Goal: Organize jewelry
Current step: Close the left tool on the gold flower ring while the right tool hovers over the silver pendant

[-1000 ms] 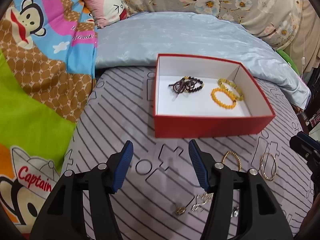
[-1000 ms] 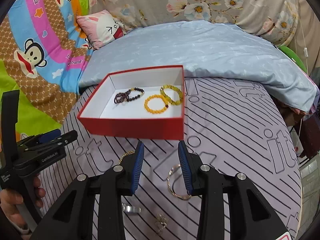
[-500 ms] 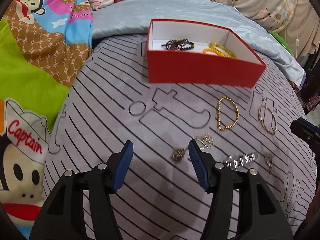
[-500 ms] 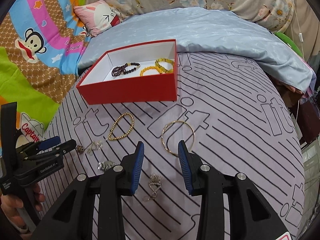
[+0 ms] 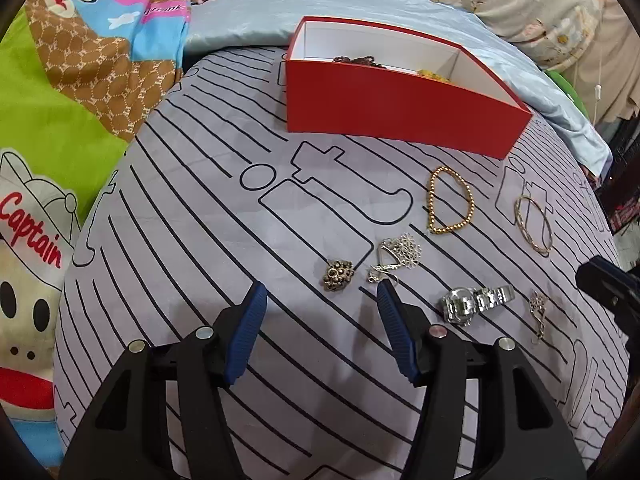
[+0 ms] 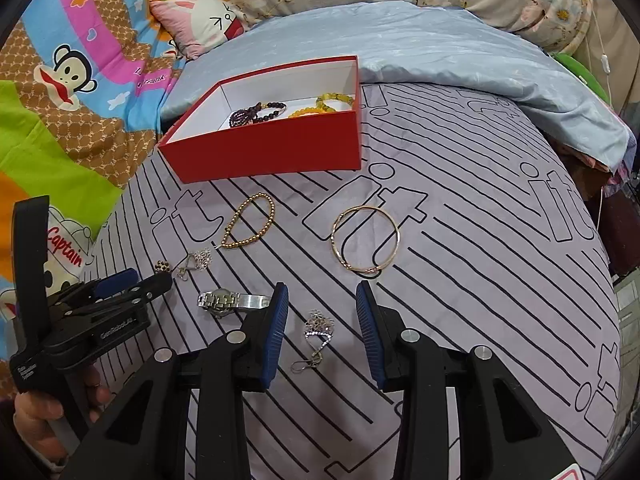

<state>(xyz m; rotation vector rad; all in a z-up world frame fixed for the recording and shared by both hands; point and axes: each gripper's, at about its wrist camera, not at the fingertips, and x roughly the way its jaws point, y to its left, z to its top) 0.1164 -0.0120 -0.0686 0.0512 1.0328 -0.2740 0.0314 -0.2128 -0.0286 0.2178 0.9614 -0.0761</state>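
Note:
A red box [image 5: 400,104] [image 6: 280,148] sits on the striped sheet and holds dark and yellow bead bracelets [image 6: 260,111]. In front of it lie a gold bead bracelet [image 5: 450,200] [image 6: 250,222], a thin gold bangle [image 5: 534,224] [image 6: 365,237], a silver flower earring [image 5: 396,256], a small dark brooch [image 5: 338,275], a silver watch [image 5: 474,302] [image 6: 230,300] and another earring [image 6: 318,334]. My left gripper [image 5: 320,300] is open just before the brooch. My right gripper [image 6: 322,300] is open with the earring between its fingers.
A pale blue quilt [image 6: 420,48] lies behind the box. A cartoon-print blanket [image 5: 80,80] covers the left side. A pink pillow [image 6: 200,20] sits at the back. The bed edge falls away at the right [image 6: 616,240].
Both grippers have pulled back from the box and lowered toward the loose jewelry in front of it. Both stay open and empty.

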